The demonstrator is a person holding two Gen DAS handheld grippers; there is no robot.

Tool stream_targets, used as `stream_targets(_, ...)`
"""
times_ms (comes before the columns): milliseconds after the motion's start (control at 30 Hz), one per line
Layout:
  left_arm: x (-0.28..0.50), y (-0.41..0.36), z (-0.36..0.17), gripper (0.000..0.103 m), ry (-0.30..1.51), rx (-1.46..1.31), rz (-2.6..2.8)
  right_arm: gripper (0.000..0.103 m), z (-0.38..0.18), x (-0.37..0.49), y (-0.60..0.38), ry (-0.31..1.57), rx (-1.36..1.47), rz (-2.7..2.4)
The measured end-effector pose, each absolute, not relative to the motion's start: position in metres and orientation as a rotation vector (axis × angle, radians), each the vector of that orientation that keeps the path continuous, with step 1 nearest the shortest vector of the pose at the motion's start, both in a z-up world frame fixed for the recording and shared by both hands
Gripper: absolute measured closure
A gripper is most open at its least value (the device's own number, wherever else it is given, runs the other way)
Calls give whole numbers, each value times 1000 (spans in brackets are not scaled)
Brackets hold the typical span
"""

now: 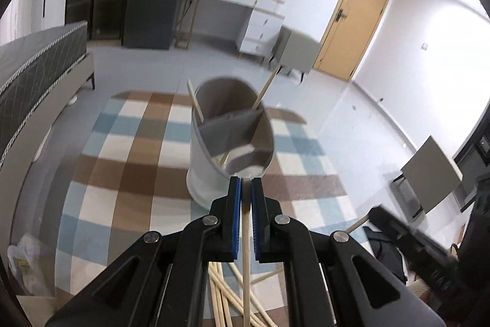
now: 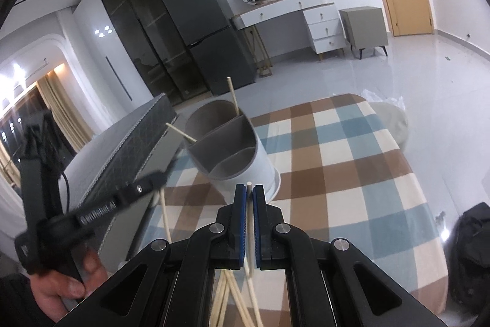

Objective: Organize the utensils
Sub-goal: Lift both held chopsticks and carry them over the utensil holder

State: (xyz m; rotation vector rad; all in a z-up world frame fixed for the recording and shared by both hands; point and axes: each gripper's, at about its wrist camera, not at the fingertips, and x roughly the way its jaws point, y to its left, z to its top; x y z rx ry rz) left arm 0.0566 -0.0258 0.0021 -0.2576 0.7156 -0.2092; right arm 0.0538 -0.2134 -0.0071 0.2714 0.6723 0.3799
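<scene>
A: Left gripper (image 1: 246, 183): jaws together, blue pads clamped on one chopstick (image 1: 246, 250). The stick runs back between the pads toward the camera; its tip sits at the fingertips.

B: Right gripper (image 2: 249, 190): same. Jaws clamped on its own chopstick (image 2: 249, 222), blunt end poking just past the fingertips.

A: Utensil holder (image 1: 214, 170): white-grey cylinder with a divider, standing on a glass tabletop just beyond both grippers. Checked rug (image 1: 128, 173) shows through the glass.

B: In the right wrist view the holder (image 2: 260, 161) carries two chopsticks (image 2: 233, 95) in the far compartment, leaning apart. Near compartment: cannot tell what lies at the bottom.

A: Loose chopsticks (image 1: 223, 296) lie in a heap on the glass under the left gripper, crossing one another.

B: At far left of the right wrist view a hand (image 2: 61, 287) grips the other tool's handle, blurred.
</scene>
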Motion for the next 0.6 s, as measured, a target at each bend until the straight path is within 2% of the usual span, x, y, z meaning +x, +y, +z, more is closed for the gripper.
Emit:
stream_targets(333,60,-10,28,101,573,-272,-232,99,15,43,-208,641,260,384)
stream_targets(600,90,2,62,101,469,-269,-225,99,60,57,-205,574,229,403)
